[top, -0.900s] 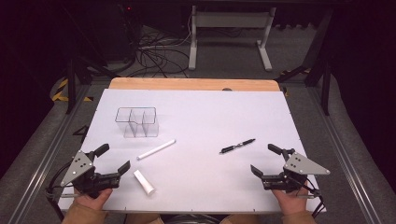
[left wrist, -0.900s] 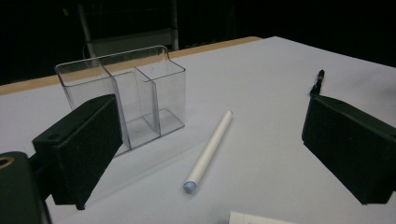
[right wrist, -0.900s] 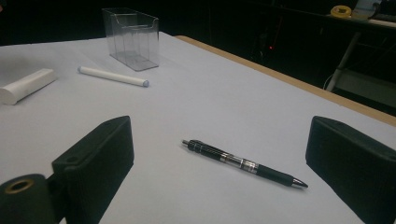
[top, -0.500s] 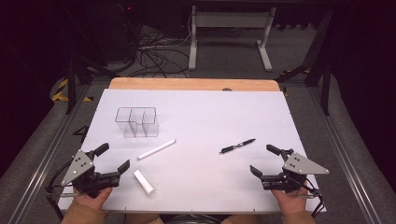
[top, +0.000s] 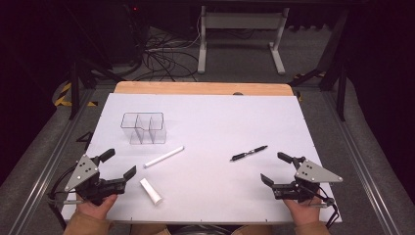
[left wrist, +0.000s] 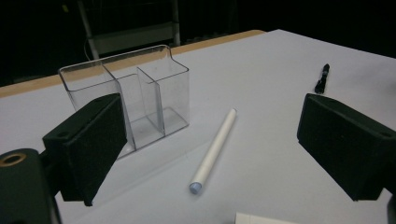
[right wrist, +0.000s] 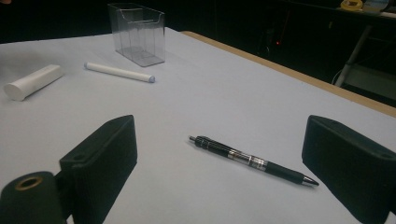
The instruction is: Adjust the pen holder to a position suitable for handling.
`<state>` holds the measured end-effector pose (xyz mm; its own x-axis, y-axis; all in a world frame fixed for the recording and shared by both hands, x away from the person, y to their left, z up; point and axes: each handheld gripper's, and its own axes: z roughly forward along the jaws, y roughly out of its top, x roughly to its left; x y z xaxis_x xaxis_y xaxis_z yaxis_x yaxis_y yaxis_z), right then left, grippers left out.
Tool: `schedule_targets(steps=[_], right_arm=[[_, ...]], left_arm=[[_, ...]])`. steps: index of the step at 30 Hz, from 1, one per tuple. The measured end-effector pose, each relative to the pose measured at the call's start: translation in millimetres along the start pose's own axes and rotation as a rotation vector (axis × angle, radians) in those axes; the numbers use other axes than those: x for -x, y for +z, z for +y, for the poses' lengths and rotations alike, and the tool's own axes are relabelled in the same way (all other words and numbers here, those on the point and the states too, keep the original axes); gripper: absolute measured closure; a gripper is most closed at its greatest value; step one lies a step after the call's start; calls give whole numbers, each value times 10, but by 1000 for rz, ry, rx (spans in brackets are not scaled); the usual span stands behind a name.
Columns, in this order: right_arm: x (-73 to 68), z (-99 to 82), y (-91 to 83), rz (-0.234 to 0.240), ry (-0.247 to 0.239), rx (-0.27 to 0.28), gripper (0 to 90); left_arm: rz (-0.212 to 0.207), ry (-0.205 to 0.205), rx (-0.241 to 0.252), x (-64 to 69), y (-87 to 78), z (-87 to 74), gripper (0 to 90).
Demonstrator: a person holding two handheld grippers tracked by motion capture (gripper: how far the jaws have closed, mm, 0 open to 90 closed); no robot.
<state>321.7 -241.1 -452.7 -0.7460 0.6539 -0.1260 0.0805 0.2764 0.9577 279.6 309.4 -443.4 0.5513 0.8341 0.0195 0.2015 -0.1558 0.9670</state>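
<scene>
The table (top: 293, 122) wears a matt white sheet, smooth and papery, with a strip of bare wood (top: 195, 88) showing along its far edge. The organizer (top: 143, 128), left of centre in the high view, is clear glossy plastic. The long white stick (top: 164, 156) and the stubby white tube (top: 150, 190) look matt (material hard to tell). The pen (top: 249, 152) is glossy black with shiny metal bands. The gripper pads (left wrist: 88, 144) are matt black, faintly grainy.

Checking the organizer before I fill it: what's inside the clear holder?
The clear holder has nothing in its compartments; you see straight through the walls. One black pad covers its near corner.
</scene>
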Motion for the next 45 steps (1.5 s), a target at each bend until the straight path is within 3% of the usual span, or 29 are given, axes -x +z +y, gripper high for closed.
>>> schedule_targets(steps=[14, 27, 33, 45], right_arm=[[-12, -19, 29, 17, 7, -13, 113], [-18, -35, 9, 19, 8, -9, 114], [-23, -36, 8, 21, 7, -11, 116], [-25, -40, 13, 31, 11, -15, 121]], left_arm=[[-38, -21, -32, -140, 74, 166, 103], [-50, -8, -37, -185, 165, 301, 110], [-60, 8, -54, -196, 166, 347, 167], [-72, 56, -166, -281, 257, 546, 219]])
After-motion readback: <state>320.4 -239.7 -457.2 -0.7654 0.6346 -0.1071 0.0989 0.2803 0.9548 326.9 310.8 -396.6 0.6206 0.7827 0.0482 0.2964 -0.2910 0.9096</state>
